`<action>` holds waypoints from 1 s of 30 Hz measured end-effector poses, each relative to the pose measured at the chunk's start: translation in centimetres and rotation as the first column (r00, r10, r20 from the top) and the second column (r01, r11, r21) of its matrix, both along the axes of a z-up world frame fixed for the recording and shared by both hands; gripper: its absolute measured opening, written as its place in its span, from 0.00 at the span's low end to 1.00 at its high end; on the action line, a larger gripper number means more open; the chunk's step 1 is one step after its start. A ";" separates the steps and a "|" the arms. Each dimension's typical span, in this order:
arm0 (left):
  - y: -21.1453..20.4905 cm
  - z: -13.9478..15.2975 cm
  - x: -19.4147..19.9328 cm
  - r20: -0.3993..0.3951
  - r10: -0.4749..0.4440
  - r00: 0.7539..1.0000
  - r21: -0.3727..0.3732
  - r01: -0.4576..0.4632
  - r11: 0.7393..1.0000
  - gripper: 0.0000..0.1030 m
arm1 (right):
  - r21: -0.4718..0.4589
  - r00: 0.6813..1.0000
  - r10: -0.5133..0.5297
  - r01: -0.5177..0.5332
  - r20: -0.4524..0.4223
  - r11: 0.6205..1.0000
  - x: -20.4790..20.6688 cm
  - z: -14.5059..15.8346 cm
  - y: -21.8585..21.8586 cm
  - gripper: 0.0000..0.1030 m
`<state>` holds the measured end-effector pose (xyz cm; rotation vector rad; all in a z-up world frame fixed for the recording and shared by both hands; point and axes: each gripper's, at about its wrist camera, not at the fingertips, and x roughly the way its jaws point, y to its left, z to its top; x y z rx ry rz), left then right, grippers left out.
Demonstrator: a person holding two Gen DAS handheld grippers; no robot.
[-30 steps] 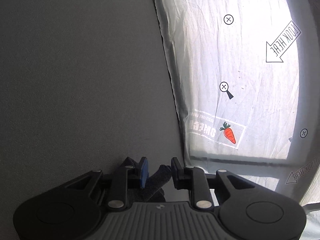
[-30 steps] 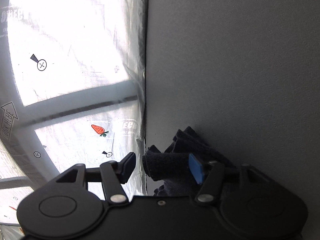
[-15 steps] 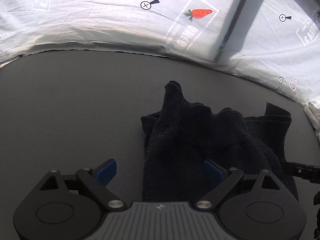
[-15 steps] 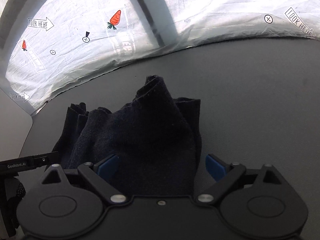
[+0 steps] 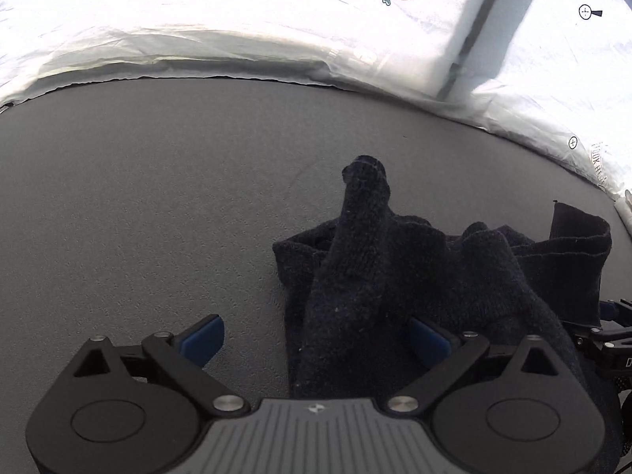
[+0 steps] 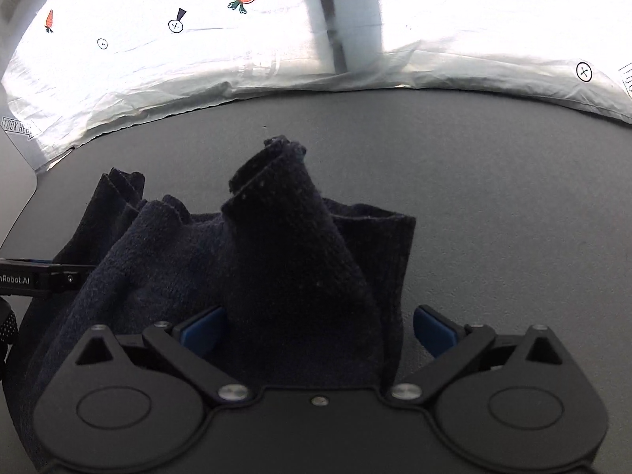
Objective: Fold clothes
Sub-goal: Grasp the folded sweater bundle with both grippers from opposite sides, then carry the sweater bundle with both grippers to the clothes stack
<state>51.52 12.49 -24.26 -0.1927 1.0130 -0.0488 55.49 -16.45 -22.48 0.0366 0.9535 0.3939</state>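
A dark navy knit garment [image 5: 414, 276] lies bunched on the grey table [image 5: 138, 197], with one fold standing up in a peak. My left gripper [image 5: 316, 339] is open. The cloth's near edge lies between its blue pads [image 5: 201, 339], nearer the right one, and nothing is pinched. In the right wrist view the same garment [image 6: 284, 256] fills the middle. My right gripper [image 6: 318, 331] is open too, with the cloth heaped between its pads [image 6: 434, 331] and against the left one. Each gripper shows at the edge of the other's view.
A crinkled white sheet [image 5: 237, 31] printed with carrots, arrows and cross marks rises behind the table's far edge. A grey bar [image 6: 339, 19] shows through it. Bare grey tabletop lies left of the garment in the left wrist view and right of it [image 6: 513, 197] in the right wrist view.
One second ago both grippers were tilted toward the sheet, the left one shut on dark cloth. Both then swung down and stand open, with the garment resting heaped on the table.
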 end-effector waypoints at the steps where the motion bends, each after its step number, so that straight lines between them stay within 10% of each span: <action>1: 0.0 -0.2 0.3 0.000 -0.012 1.000 -0.004 0.012 1.000 0.97 | 0.001 1.000 0.009 -0.009 0.001 1.000 0.2 -0.1 0.1 0.99; 8: -0.7 -0.8 1.1 0.037 -0.101 0.994 -0.016 0.102 0.995 0.99 | 0.052 0.999 0.034 -0.034 0.012 0.998 1.2 -0.3 0.3 0.99; 12: -1.8 -0.8 1.5 0.067 -0.144 0.987 -0.029 0.147 0.989 0.93 | 0.091 0.999 0.029 -0.031 0.021 0.995 1.9 0.1 1.9 0.77; 15: -3.0 -0.6 1.5 0.087 -0.149 0.985 -0.031 0.152 0.988 0.80 | 0.051 1.000 0.008 -0.009 0.022 0.999 2.1 0.7 4.0 0.68; 18: -3.8 -0.2 0.8 0.113 -0.089 0.990 -0.063 0.096 0.993 0.52 | 0.022 0.999 0.022 -0.023 0.049 1.000 1.4 1.5 5.4 0.36; 20: -4.6 0.7 -0.3 0.146 -0.059 0.987 -0.071 0.070 0.995 0.29 | -0.006 0.997 0.026 -0.025 0.076 1.000 0.5 2.3 6.1 0.32; 30: -8.4 8.2 -8.8 0.327 -0.020 0.945 -0.160 0.076 0.984 0.24 | 0.140 0.969 -0.093 0.062 0.228 0.988 -8.6 10.0 4.5 0.25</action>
